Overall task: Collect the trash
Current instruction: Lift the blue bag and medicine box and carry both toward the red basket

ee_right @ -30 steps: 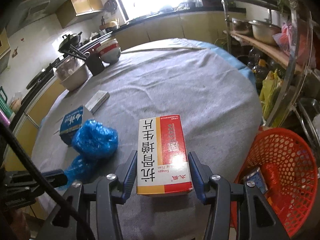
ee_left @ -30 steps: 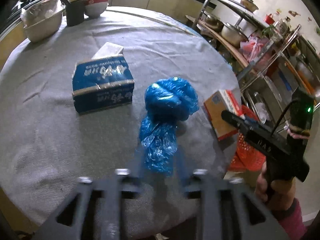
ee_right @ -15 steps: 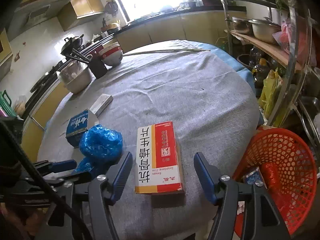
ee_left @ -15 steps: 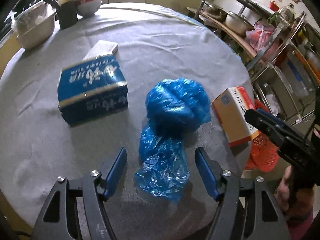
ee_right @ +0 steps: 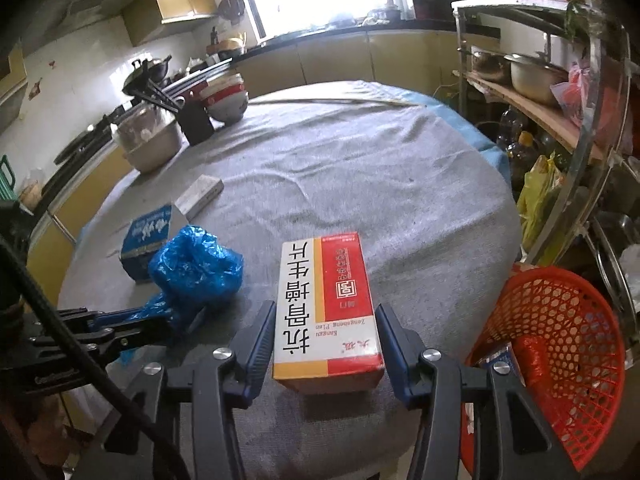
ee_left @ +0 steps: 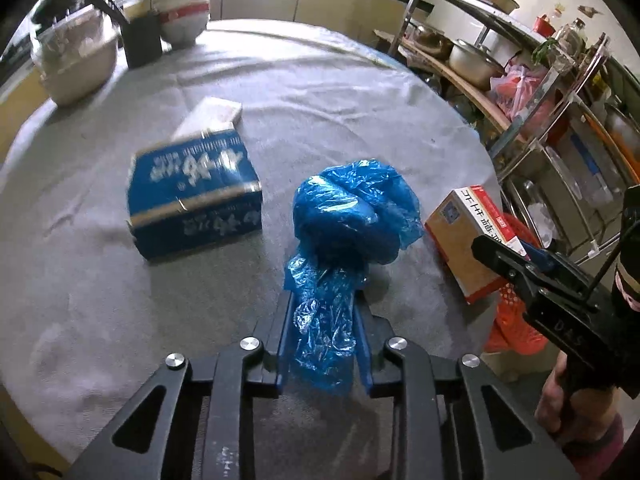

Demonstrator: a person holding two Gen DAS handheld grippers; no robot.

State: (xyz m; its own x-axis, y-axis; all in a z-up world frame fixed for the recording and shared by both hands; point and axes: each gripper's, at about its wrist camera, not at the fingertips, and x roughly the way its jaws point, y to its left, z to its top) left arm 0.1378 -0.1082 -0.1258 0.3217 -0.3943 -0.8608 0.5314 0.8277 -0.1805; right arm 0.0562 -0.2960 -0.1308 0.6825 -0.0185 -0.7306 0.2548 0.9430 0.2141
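A crumpled blue plastic bag [ee_left: 352, 220] lies on the grey round table [ee_left: 320, 100]. My left gripper [ee_left: 324, 316] is shut on the bag's near tail. The bag also shows in the right wrist view [ee_right: 196, 268]. A red and white medicine box [ee_right: 328, 304] lies near the table's front edge, and it shows in the left wrist view [ee_left: 476, 236]. My right gripper [ee_right: 326, 340] has its fingers pressed against both sides of the box. A red mesh basket [ee_right: 560, 344] with some trash in it stands below the table's edge on the right.
A blue tissue box [ee_left: 192, 188] and a small white box [ee_left: 212, 116] lie to the left of the bag. Bowls [ee_left: 184, 16], a black cup [ee_left: 142, 40] and a metal basin [ee_left: 76, 64] stand at the far edge. A metal rack [ee_right: 560, 92] with pots stands on the right.
My left gripper closed on the blue bag's tail. My right gripper moved forward and closed on the sides of the medicine box.
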